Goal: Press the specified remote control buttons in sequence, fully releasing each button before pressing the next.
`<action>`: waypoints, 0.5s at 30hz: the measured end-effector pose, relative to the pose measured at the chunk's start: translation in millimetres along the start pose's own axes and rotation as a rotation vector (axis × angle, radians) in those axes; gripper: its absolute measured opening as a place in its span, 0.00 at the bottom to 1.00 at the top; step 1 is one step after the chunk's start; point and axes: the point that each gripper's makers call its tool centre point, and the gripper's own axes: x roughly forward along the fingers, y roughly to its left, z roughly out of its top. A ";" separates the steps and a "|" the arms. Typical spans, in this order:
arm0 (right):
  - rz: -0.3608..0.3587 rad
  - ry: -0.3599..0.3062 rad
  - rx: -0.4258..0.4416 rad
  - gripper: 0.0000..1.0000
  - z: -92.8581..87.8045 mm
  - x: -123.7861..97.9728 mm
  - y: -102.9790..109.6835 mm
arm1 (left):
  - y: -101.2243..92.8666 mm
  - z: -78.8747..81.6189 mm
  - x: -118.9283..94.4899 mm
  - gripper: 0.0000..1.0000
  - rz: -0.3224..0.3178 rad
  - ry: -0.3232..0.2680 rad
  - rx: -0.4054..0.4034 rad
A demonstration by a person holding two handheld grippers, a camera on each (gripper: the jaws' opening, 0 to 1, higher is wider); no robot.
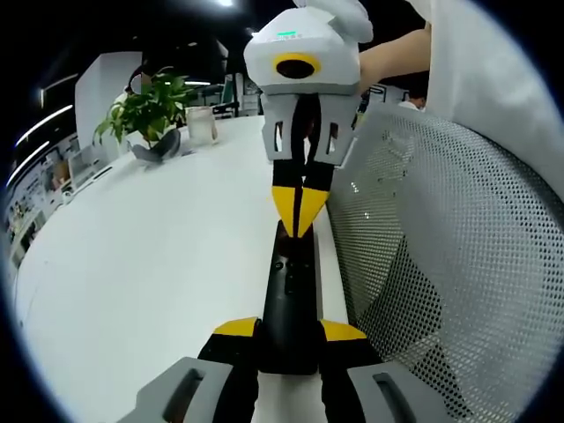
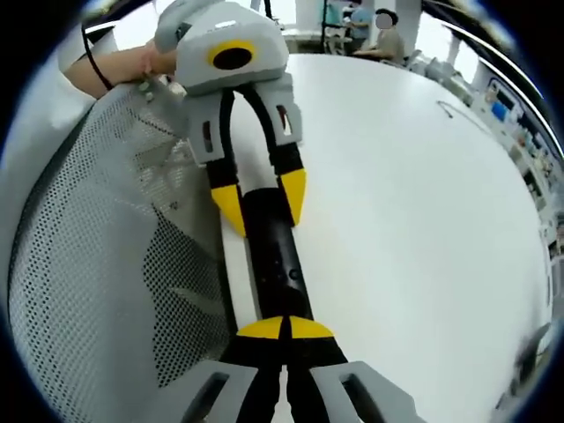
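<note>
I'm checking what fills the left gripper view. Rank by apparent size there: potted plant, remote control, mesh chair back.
1. mesh chair back, though nearness inflates it
2. remote control
3. potted plant, far off

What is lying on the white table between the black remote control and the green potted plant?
Nothing: in the left gripper view, bare white table separates remote control and potted plant.

The right tool (image 2: 285,329), tips together, touches the black remote (image 2: 275,256) clamped by the left tool (image 2: 261,201).
</note>
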 end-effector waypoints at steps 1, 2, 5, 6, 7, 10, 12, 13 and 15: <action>-0.003 -0.002 0.000 0.00 -0.2 -0.2 -0.4 | -0.1 0.0 0.0 0.24 0.000 0.000 0.000; -0.007 -0.012 0.006 0.00 -0.3 -0.2 -1.1 | -0.1 -0.1 0.0 0.24 0.000 0.000 0.000; -0.010 -0.057 0.073 0.00 0.5 -1.2 -2.1 | -0.2 -0.2 0.0 0.24 0.000 -0.001 -0.001; -0.010 -0.076 0.094 0.00 0.7 -1.7 -2.3 | -0.3 -0.2 0.0 0.24 0.000 -0.001 -0.001; -0.011 -0.089 0.096 0.00 0.4 -2.2 -2.6 | -0.2 -0.2 0.0 0.24 0.000 -0.002 -0.002; -0.015 -0.134 0.112 0.00 0.3 -3.0 -2.4 | -0.2 0.2 -0.2 0.24 0.000 -0.003 -0.003; -0.017 -0.161 0.129 0.00 1.0 -3.3 -2.7 | -0.1 0.3 -0.2 0.24 0.000 -0.004 -0.003; -0.013 -0.177 0.142 0.00 1.4 -3.2 -3.0 | -0.1 0.2 -0.2 0.24 0.000 -0.004 -0.003; -0.003 -0.203 0.177 0.00 3.4 -3.2 -3.2 | -0.1 0.2 -0.2 0.24 -0.001 -0.004 -0.005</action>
